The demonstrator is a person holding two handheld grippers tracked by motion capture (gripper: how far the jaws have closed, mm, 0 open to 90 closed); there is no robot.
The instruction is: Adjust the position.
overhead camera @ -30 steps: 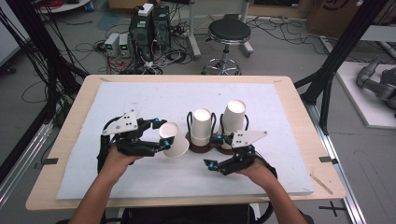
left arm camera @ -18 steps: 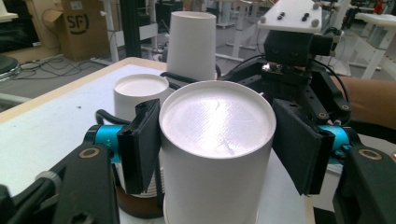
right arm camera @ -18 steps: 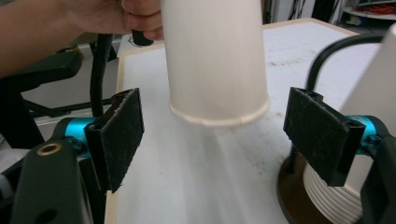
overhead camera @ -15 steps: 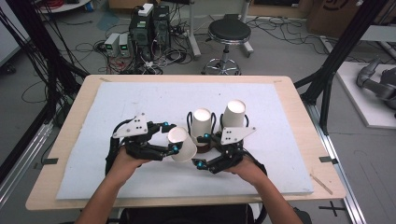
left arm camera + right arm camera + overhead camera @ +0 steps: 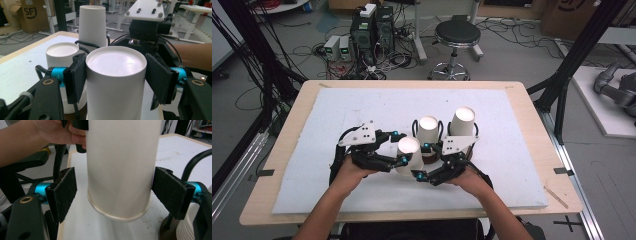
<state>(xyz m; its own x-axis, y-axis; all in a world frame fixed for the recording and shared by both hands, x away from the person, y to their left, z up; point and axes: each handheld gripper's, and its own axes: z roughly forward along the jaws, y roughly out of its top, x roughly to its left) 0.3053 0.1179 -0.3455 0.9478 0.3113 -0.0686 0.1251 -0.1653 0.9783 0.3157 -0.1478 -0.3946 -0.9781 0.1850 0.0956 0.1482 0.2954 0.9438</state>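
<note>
We note the left gripper (image 5: 401, 148) clenched on an upturned white paper cup (image 5: 409, 155), the right gripper (image 5: 426, 161) at its four o'clock, jaws spread beside its wall, gripping nothing.

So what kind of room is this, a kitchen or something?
More likely a robotics lab or workshop. Computer towers and tangled cables sit on the floor behind the table, black camera-rig poles stand around it, and a cardboard box is stored nearby.

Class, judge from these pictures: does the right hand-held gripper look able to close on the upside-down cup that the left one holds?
Probably yes: the right hand-held gripper already straddles the cup near its rim, jaws open, nothing between.
</note>
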